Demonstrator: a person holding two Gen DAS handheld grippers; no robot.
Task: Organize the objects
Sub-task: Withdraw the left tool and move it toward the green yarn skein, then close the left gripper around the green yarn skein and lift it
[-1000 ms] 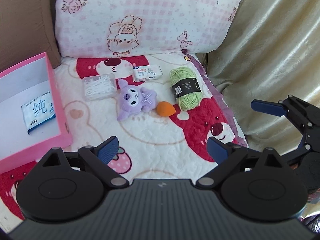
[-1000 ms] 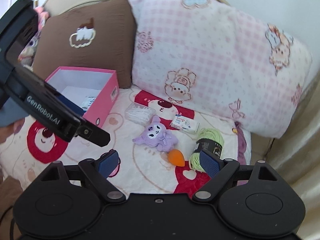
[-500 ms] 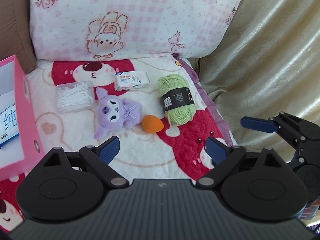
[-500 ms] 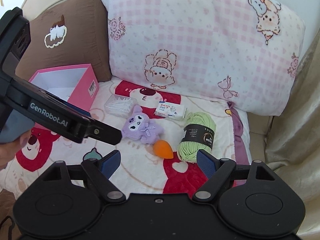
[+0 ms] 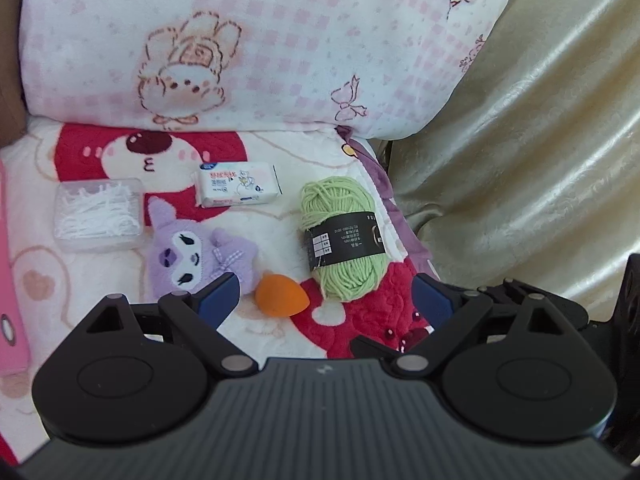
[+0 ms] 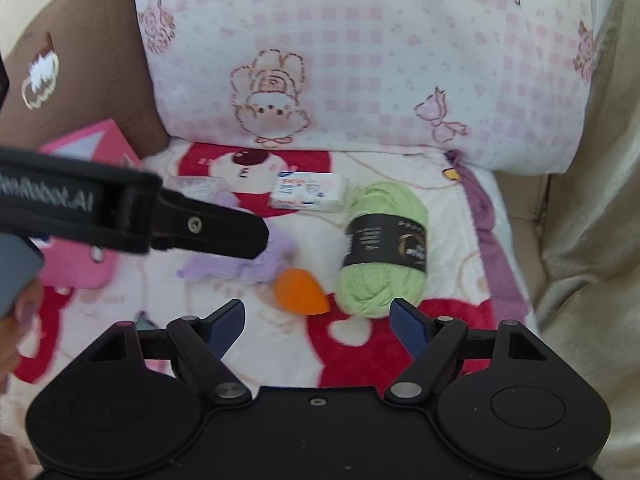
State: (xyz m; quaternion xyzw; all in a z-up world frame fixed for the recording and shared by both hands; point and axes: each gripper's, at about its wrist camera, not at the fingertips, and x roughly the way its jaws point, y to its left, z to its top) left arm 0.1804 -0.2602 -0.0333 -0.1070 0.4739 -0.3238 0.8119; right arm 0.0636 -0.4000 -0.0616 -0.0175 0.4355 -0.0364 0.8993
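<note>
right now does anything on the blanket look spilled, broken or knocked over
Nothing stands out. The green yarn, orange sponge, purple plush, wipes pack and closed swab box lie loose but intact on the blanket, none spilled.

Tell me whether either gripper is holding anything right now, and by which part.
Nothing is held. The left gripper and right gripper are both open and empty above the quilted blanket; the right's jaws have just been closing, with nothing between them.
</note>
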